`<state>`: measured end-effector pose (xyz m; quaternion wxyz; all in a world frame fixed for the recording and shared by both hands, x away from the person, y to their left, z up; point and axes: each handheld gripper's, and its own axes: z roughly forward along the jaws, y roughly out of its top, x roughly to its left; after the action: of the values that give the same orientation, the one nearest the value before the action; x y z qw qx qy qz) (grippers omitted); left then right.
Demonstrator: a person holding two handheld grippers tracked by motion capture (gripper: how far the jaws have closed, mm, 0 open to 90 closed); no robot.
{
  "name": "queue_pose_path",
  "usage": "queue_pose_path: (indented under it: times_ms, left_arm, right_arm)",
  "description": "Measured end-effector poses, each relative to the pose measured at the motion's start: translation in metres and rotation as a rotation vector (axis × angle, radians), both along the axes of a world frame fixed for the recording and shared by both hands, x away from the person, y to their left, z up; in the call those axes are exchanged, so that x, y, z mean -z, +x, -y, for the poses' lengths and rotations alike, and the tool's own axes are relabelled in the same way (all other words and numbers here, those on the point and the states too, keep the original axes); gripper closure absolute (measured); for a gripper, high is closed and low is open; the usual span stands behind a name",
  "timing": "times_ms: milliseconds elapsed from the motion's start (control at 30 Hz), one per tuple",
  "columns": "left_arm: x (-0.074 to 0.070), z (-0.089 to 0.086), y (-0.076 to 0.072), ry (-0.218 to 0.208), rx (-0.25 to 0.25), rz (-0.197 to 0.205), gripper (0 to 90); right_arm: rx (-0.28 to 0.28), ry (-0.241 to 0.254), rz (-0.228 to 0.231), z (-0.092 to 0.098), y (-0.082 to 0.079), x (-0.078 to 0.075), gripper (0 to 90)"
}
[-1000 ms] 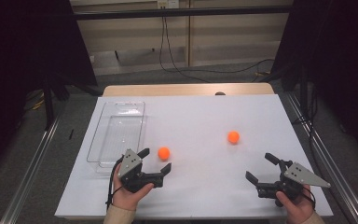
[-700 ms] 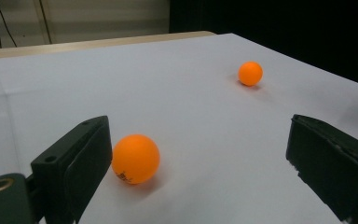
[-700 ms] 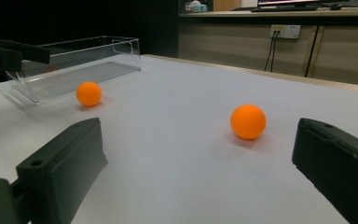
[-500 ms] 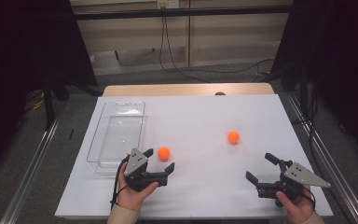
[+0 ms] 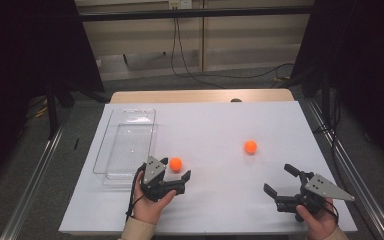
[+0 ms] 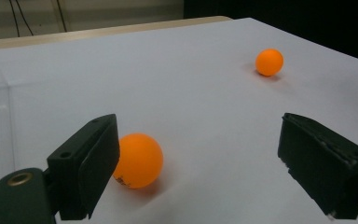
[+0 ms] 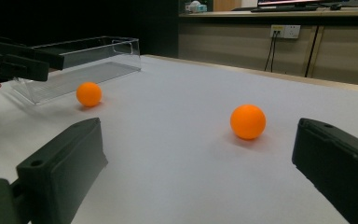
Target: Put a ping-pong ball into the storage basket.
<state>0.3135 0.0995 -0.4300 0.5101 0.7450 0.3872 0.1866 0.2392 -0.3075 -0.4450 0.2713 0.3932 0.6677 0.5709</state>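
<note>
left gripper (image 5: 176, 169) sits low over the white bench (image 5: 215, 135), jaws apart and just now closing in. the near orange ball (image 5: 175, 163) lies between them on the bench surface. in the left gripper view that ball (image 6: 138, 160) sits right against the left-hand jaw — contact cannot be confirmed — while the other jaw stands well clear of it. ball not gripped.

second orange ball (image 5: 250, 146) rests on the bench ahead of the right gripper (image 5: 278, 180), well apart from it and beyond the reach of its jaws. in the right gripper view this ball (image 7: 247, 122) appears ahead between the two jaws, nearer the right-hand one, nothing touching it. right gripper jaws wide, holding nothing.

clear plastic tray (image 5: 125, 145) stands on the bench just beside the left gripper, on its outer side and running away from the person — it holds no ball. in the right gripper view the tray (image 7: 88, 63) lies far off to the left, with the near ball (image 7: 89, 94) in front of it.
</note>
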Motion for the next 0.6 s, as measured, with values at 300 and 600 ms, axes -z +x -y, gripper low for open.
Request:
queue_pose_path:
  times_ms: [300, 600]
  left_arm:
    - [0.0022, 0.0025, 0.0049, 0.022, -0.05, -0.013, 15.4]
    - [0.0039, 0.0047, 0.0091, 0.036, -0.06, -0.017, 15.7]
  right_arm:
    - [0.002, 0.005, -0.001, -0.0004, 0.0001, -0.0001, 1.8]
    - [0.001, 0.006, 0.0, -0.0005, 0.0001, -0.0001, 1.8]
